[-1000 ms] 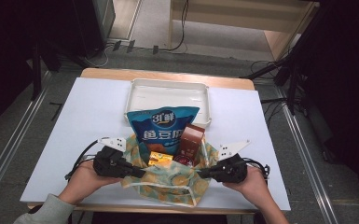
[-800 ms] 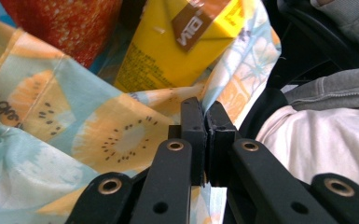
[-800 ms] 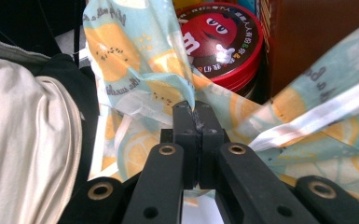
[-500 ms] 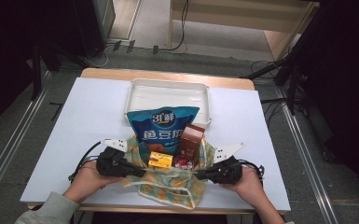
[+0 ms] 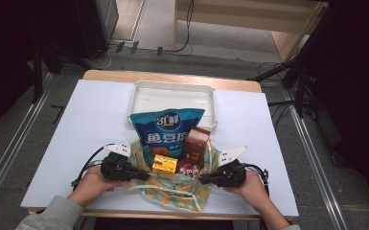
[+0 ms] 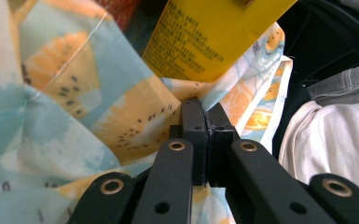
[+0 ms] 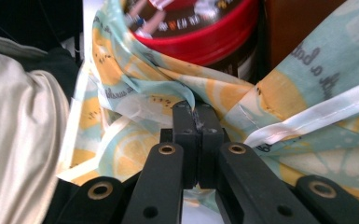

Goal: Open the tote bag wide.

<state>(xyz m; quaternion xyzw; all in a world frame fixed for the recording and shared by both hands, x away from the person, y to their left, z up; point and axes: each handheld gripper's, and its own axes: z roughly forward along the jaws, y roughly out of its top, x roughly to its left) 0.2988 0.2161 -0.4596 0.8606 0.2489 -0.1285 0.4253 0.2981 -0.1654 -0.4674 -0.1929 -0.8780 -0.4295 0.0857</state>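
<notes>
While both grippers pinch the cloth bag (image 5: pixel 172 184) at the near edge of the worktop (image 5: pixel 96 124), the main risk, as I judge it, is the load tipping: each hold is on a thin fold of fabric only, so an uneven pull or lift could slide the cloth out of one pair of jaws and spill the contents toward the person. Left gripper (image 6: pixel 206 126): jaws clenched fully together on a fold of the fruit-print fabric, no gap visible, with the yellow box (image 6: pixel 214 32) just beyond the fold. Right gripper (image 7: pixel 194 126): jaws likewise pressed shut on a gathered fold of the bag's rim, white hem strip running off beside them; the red-lidded tub (image 7: pixel 191 23) sits just behind the pinch. Seen from above, the left gripper (image 5: pixel 141 175) and right gripper (image 5: pixel 206 179) hold opposite sides of the bag mouth, which gapes between them. Inside, near to far: small yellow box (image 5: pixel 165 164) and red tub (image 5: pixel 190 167), then a brown carton (image 5: pixel 195 143) standing upright, then a tall blue snack bag (image 5: pixel 165 132) leaning back over the rim. The tall items look top-heavy and could topple if the sides slacken. Beyond, a white tray (image 5: pixel 172 96) lies empty, touching or under the snack bag's top; cannot tell which.
</notes>
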